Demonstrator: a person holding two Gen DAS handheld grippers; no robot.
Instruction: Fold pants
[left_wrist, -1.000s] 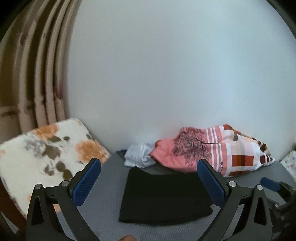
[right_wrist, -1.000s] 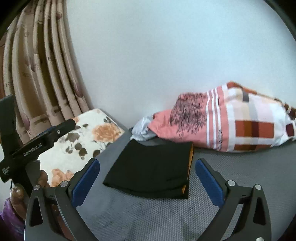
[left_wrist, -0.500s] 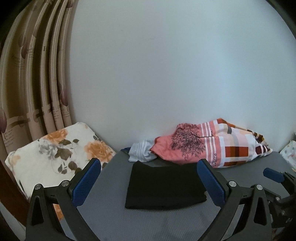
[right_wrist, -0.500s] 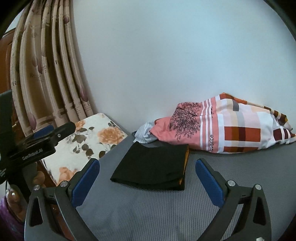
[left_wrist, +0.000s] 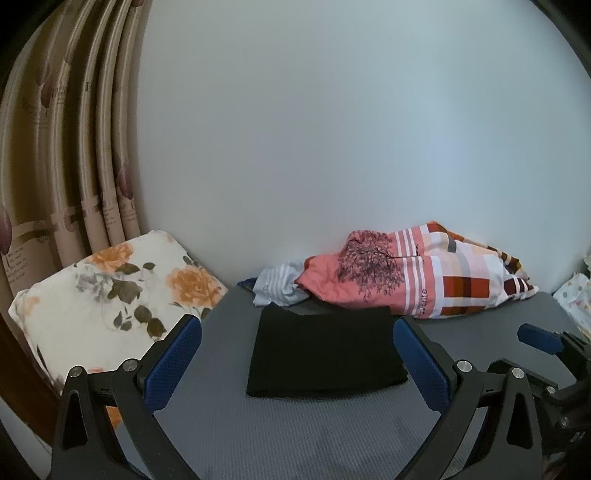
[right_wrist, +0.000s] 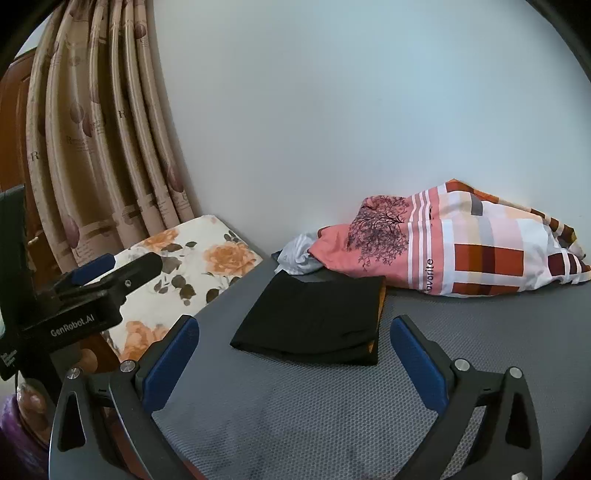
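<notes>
The black pants (left_wrist: 325, 350) lie folded into a flat rectangle on the grey mesh surface (left_wrist: 280, 435), near the wall. In the right wrist view the pants (right_wrist: 314, 321) show an orange edge on their right side. My left gripper (left_wrist: 295, 365) is open and empty, held back from the pants and above the surface. My right gripper (right_wrist: 295, 362) is open and empty too, in front of the pants. The left gripper's body (right_wrist: 85, 306) shows at the left of the right wrist view. The right gripper's blue tip (left_wrist: 539, 338) shows at the right of the left wrist view.
A pink, white and orange patterned cloth pile (left_wrist: 413, 280) and a white striped garment (left_wrist: 275, 286) lie against the white wall behind the pants. A floral cushion (left_wrist: 107, 295) sits left of the surface. Beige curtains (left_wrist: 66, 147) hang at the left.
Both grippers have pulled back and risen from the folded pants, which now look smaller and farther. Both stay open. The pants have not moved.
</notes>
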